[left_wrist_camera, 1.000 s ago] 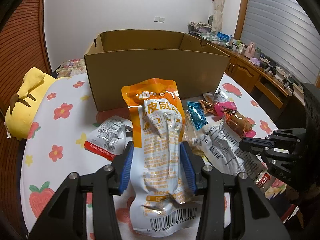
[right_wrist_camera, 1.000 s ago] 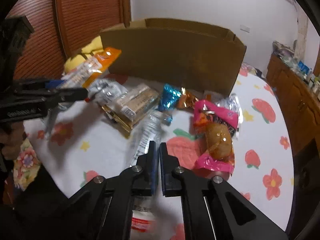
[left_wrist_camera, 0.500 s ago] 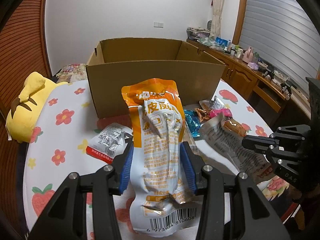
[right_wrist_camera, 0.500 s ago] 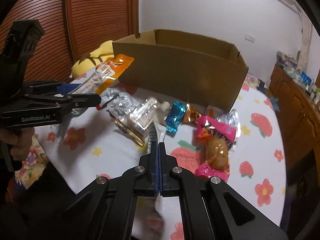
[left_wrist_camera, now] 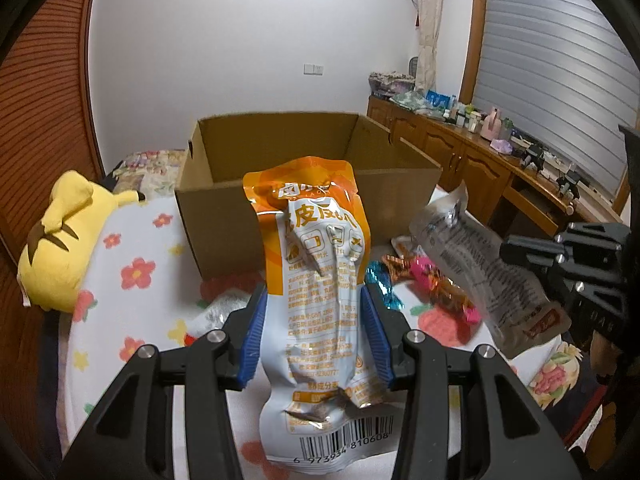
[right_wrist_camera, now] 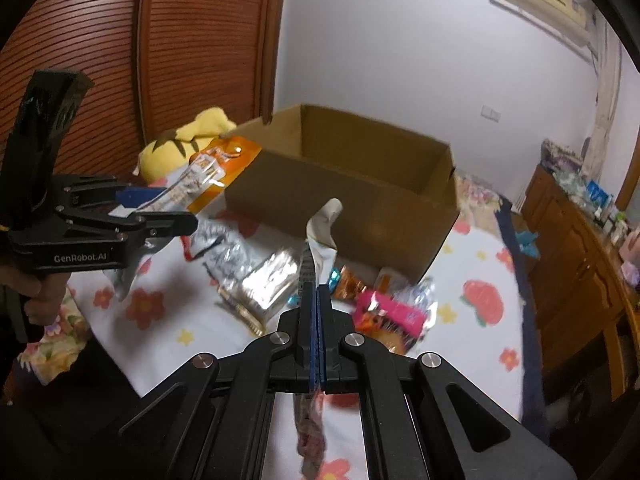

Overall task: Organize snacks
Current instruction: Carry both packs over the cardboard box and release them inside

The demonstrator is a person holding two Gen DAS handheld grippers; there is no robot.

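My left gripper [left_wrist_camera: 314, 320] is shut on an orange and white snack pouch [left_wrist_camera: 320, 280], held upright above the table in front of the open cardboard box [left_wrist_camera: 224, 196]. It shows from the side in the right wrist view [right_wrist_camera: 208, 176]. My right gripper [right_wrist_camera: 316, 304] is shut on a clear silver snack packet [right_wrist_camera: 320, 228], seen edge-on. In the left wrist view that packet [left_wrist_camera: 476, 268] hangs lifted at the right. The box [right_wrist_camera: 360, 196] looks empty inside.
Several loose snacks lie on the flowered tablecloth [right_wrist_camera: 176, 320] before the box: a silver packet [right_wrist_camera: 272, 280], a pink wrapper [right_wrist_camera: 388, 316], a blue wrapper [left_wrist_camera: 380, 284]. A yellow plush toy [left_wrist_camera: 68, 236] lies at the left. A wooden cabinet [left_wrist_camera: 480, 168] stands at the right.
Both grippers have risen with their packets. The right gripper lifted the silver packet off the table. The box now sits lower in both views, its inside showing.
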